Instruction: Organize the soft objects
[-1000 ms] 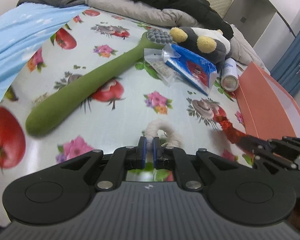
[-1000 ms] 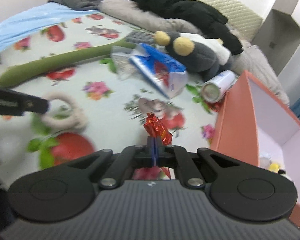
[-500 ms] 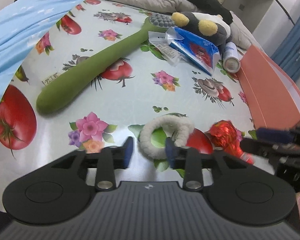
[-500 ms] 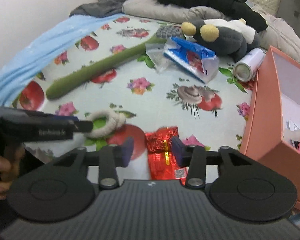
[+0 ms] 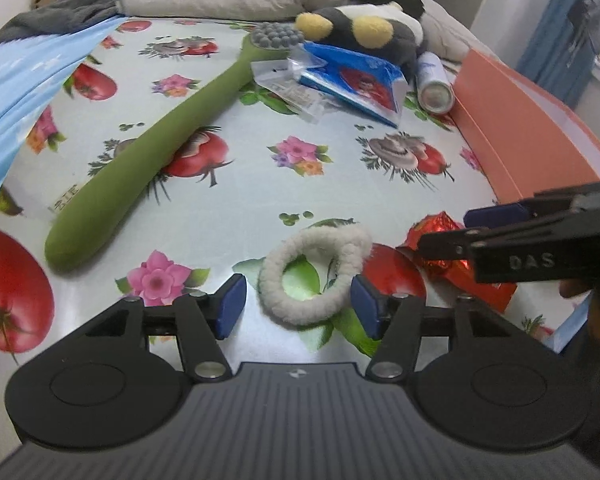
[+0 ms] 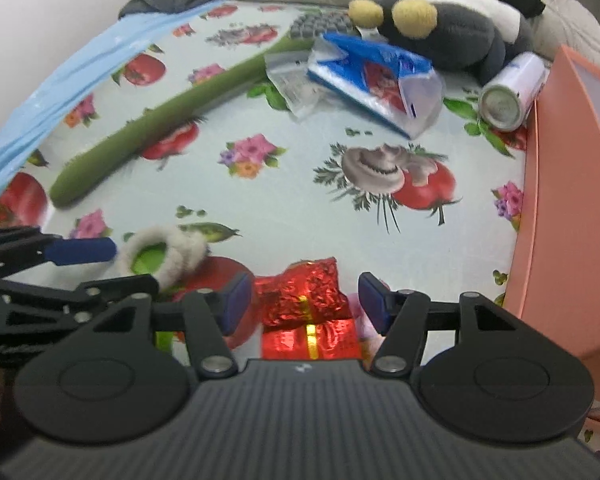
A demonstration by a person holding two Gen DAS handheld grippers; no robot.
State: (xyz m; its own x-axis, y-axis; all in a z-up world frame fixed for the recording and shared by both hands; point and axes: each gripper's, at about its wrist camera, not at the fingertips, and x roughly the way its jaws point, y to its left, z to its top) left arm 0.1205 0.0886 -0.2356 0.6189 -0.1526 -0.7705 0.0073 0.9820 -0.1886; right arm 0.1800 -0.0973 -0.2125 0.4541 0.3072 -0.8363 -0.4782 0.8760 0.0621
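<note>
Both blue-padded pairs just opened, now wide: left gripper (image 5: 298, 305) straddling flat white fuzzy ring (image 5: 314, 276); right gripper (image 6: 304, 300) straddling red foil packet (image 6: 306, 306), long axis pointing away, on printed tablecloth (image 5: 236, 196).

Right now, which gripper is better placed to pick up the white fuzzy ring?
Left. The left gripper sits open with the ring between its jaws; the right gripper is open around the red foil packet.
</note>
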